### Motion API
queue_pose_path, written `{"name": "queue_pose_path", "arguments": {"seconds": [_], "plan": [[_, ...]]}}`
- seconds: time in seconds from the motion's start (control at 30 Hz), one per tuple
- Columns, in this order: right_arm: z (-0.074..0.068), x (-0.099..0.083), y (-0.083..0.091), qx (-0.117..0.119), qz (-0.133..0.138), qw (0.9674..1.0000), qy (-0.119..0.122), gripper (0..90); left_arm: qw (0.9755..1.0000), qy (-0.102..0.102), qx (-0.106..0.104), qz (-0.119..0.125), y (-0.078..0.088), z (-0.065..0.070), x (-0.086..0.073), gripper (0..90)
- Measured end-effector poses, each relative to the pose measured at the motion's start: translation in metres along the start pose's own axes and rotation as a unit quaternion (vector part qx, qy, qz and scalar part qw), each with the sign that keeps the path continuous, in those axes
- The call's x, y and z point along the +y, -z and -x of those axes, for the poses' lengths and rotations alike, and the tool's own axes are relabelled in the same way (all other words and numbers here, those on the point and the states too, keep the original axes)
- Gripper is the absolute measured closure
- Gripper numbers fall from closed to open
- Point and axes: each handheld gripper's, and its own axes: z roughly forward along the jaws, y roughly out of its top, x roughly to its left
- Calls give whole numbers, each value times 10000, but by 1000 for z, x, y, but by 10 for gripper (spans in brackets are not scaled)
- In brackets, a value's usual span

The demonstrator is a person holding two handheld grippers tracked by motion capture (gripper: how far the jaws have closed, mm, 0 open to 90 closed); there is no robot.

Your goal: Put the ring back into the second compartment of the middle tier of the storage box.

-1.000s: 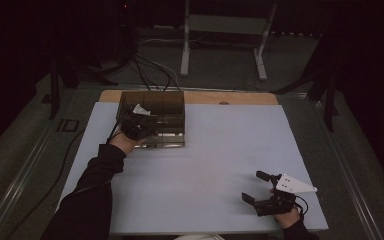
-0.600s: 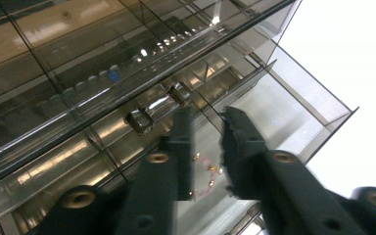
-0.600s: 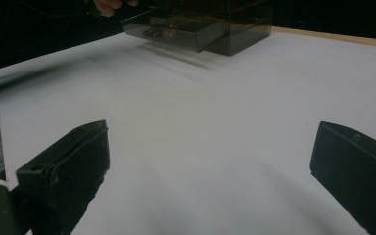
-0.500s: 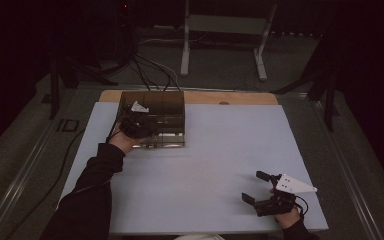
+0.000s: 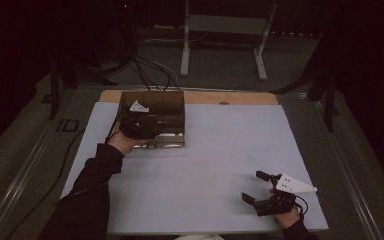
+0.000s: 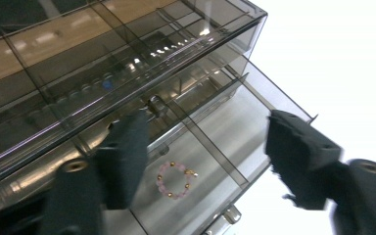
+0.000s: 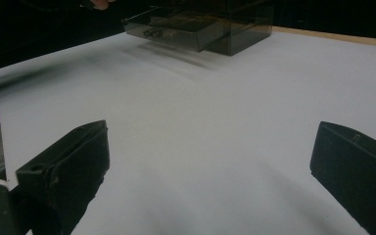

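A smoky transparent drawer box [image 5: 166, 106] stands at the table's back left, its lowest drawer [image 6: 235, 122] pulled out. A bracelet of pink and gold beads [image 6: 176, 180] lies flat on the drawer floor. My left gripper [image 5: 145, 127] hovers over that drawer. Its jaws [image 6: 203, 142] have just been opening and now stand apart; the bracelet lies below them, touched by neither pad. My right gripper [image 5: 252, 186] rests open near the front right edge with nothing between its fingers [image 7: 210, 142]. From there the box [image 7: 235, 24] and open drawer [image 7: 176, 29] are far off.
A white sheet [image 5: 220, 155] covers the wooden table [image 5: 240, 97]. Upper compartments of the box hold small items, one of them blue [image 6: 107, 84]. A metal stand [image 5: 225, 30] and cables [image 5: 150, 65] are on the floor behind the table.
The left hand has barely shifted at the drawer box. The right gripper has stayed where it was.
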Motion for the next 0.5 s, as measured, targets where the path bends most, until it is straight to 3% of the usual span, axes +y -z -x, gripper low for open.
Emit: {"name": "queue_pose_path", "arguments": {"seconds": [0.1, 0.3, 0.43, 0.5], "plan": [[1, 0, 0, 2, 4, 10000, -19, 10, 9999, 28, -106, 15, 1, 1, 0, 211], [2, -1, 1, 0, 7, 10000, -39, 10, 9995, 22, -290, 145, 4, 0, 0, 142], [3, -2, 1, -3, 31, 10000, -67, 10, 9989, 52, -425, 171, 5, -2, 1, 26], [4, -2, 1, 2, 19, 10000, -76, 10, 9989, 9, -413, 199, 6, -2, 2, 19]]}}
